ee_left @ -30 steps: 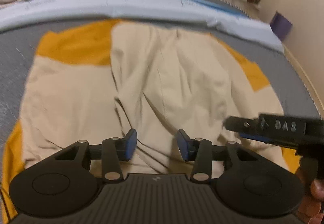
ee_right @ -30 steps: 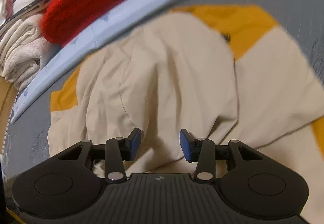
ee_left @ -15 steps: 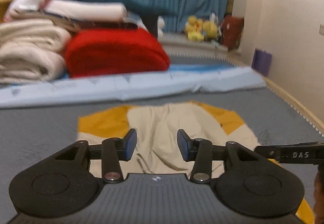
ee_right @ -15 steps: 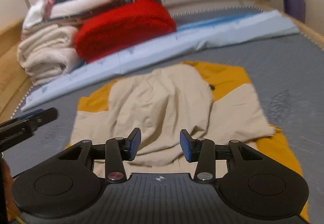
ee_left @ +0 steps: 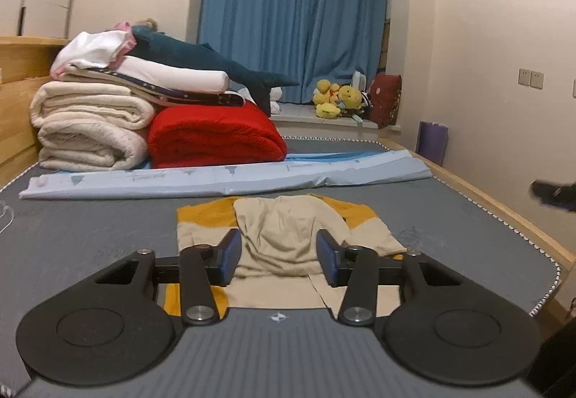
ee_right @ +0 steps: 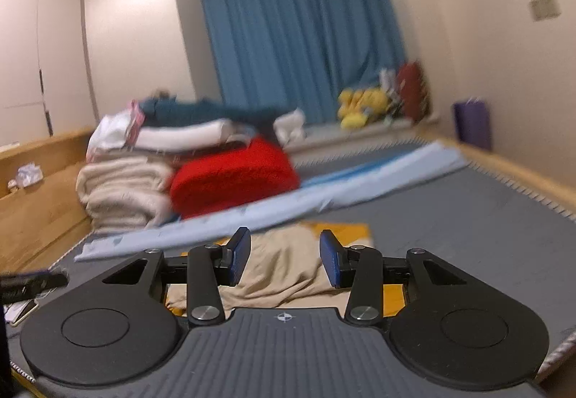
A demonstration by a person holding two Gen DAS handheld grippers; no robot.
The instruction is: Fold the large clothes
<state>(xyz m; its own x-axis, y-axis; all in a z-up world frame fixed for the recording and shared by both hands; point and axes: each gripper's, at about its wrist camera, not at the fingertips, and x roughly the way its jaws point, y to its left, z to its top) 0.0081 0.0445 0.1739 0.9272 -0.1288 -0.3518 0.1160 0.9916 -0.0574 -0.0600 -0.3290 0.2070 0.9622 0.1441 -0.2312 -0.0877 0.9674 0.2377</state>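
Fingers of our left gripper (ee_left: pixel 277 256) and right gripper (ee_right: pixel 284 257) are spread, grasping nothing. Garment (ee_left: pixel 288 236) lies apparently folded on the mat (ee_left: pixel 90 228).

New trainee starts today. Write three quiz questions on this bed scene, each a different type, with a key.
1. True or false: the left gripper is shut on the beige and yellow garment.
2. Multiple choice: what lies directly beyond the garment on the gray mattress? A) a laptop B) a folded light blue sheet C) a pair of shoes
3. Fill in: the red blanket sits beside a stack of ____ blankets.

Key
1. False: both the left gripper and the right gripper have their fingers apart, holding nothing.
2. B
3. cream
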